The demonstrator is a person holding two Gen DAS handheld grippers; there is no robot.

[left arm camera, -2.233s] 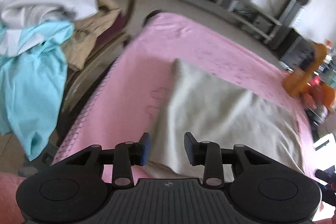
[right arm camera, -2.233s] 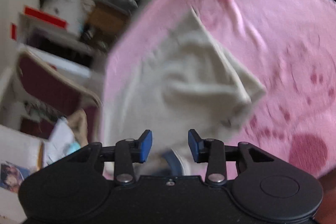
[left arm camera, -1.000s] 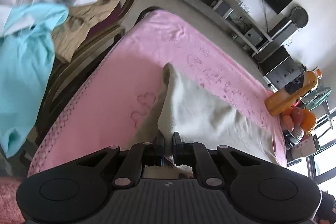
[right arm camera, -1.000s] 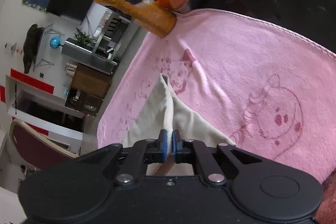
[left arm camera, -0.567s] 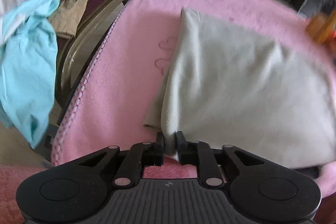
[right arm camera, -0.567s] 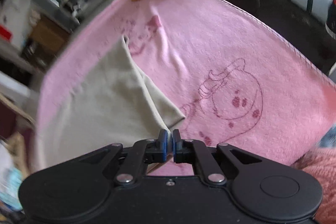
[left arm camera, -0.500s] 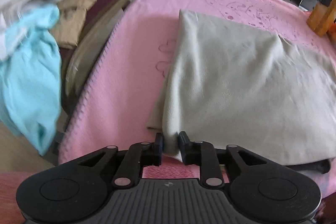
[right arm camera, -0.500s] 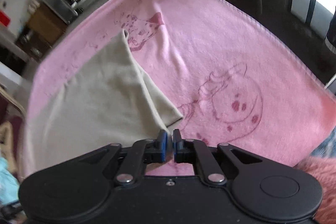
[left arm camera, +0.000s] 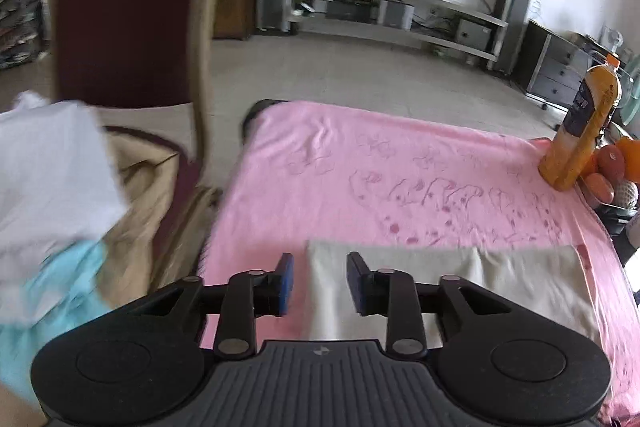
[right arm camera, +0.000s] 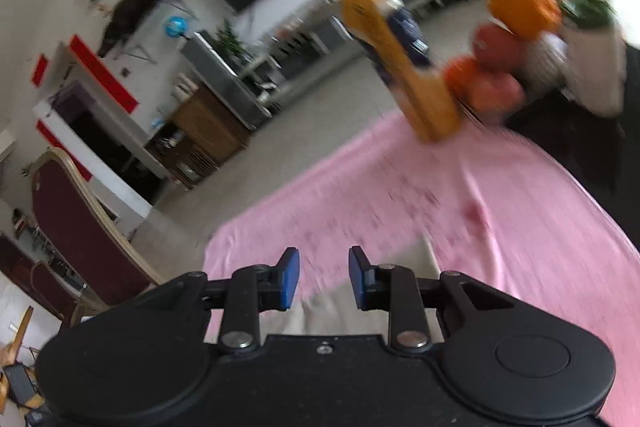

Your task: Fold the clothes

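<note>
Both tongs point(left arm camera: 320, 277) off folded beige garment point(left arm camera: 500, 279); juice bottle point(left arm camera: 580, 131) beyond.

A folded beige garment point(left arm camera: 500, 283) lies flat on a pink blanket point(left arm camera: 400, 163), a neat rectangle with straight edges. It sits at six o'clock on the blanket, its long side running crosswise.

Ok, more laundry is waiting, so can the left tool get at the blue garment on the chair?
Probably yes: the blue garment lies uncovered beside the left tool, whose jaws are opening with nothing gripped.
</note>
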